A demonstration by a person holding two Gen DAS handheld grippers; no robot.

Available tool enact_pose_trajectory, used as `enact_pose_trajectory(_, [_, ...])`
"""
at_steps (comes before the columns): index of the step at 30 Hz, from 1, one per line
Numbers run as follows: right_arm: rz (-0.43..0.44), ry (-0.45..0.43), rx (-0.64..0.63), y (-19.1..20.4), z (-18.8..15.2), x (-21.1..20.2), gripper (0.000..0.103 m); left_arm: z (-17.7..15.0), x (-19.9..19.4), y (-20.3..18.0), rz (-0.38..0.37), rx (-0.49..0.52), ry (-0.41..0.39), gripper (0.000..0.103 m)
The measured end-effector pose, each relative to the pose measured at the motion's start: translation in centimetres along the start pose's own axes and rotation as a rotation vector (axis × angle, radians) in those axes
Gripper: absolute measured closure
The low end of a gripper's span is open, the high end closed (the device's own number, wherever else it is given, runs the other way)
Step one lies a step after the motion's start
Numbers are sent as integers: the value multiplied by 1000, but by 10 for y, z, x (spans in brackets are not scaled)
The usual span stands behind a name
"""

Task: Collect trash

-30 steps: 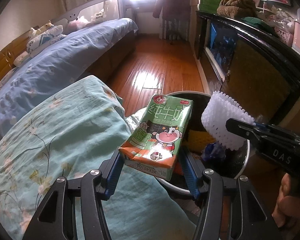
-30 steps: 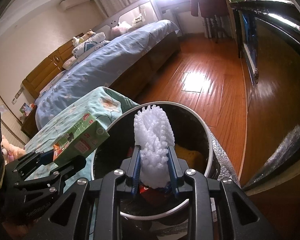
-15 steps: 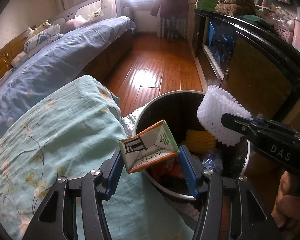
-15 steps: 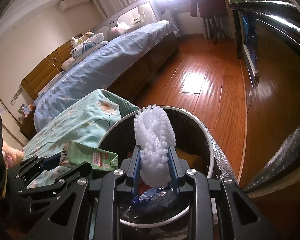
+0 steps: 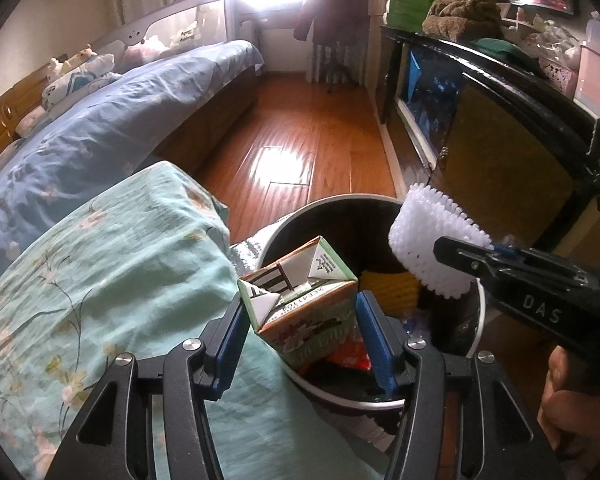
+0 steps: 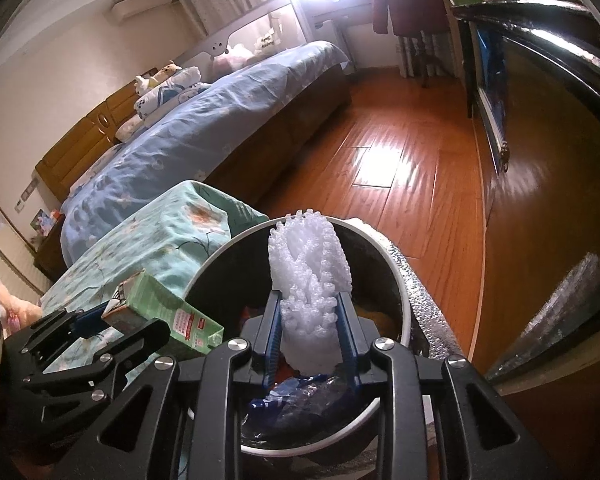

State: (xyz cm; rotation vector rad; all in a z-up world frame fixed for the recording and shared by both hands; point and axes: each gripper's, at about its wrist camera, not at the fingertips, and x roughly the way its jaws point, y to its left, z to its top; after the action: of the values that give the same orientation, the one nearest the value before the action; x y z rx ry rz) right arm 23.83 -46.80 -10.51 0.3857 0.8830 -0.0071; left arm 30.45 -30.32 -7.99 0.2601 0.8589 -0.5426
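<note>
we are holding the milk carton (image 5: 304, 300) between the blue fingers (image 5: 374, 344) of the left gripper (image 5: 300, 332), tipped so its folded end faces us, and it is hanging right over the near rim of the trash bin (image 5: 480, 312). the fingers are standing wide around the carton, and we are not able to tell from either view whether they are pressing it or have already let go. in the right wrist view the carton (image 6: 168, 312) is poking out over the bin's left edge (image 6: 204, 276), only partly above the opening.

the right gripper (image 6: 310, 332) is clenched on the white foam net (image 6: 310, 272), which is standing upright above the middle of the bin. the bin is already holding a yellow foam piece (image 5: 388, 288), a red wrapper (image 5: 348, 358) and a crumpled blue bag (image 6: 300, 396), and it is sitting just beside the bed's green floral cover (image 5: 100, 280).

to do this step well, we are judging that the carton should travel a little further inward before the fingers spread, since a drop from the rim could tip it out onto the cover. we are also thinking the two grippers are near each other, so releasing one item at a time is the safer order. the foam net is light and springy, so we are expecting it to cling or bounce; lowering it closer to the pile before opening should help.
</note>
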Motion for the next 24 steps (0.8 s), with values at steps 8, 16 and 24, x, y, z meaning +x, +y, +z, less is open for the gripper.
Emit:
enact_pose_trajectory(8, [11, -4, 26, -4, 4, -1, 54, 0, -7, -6, -26, 34, -12, 47])
enact_pose_trajectory(16, [34, -30, 37, -2, 2, -18, 43, -20, -30, 22, 2, -48, -38, 36])
enact_pose_trajectory(24, [71, -64, 11, 25, -16, -46, 22, -65, -76, 45, 55, -146, -79, 29])
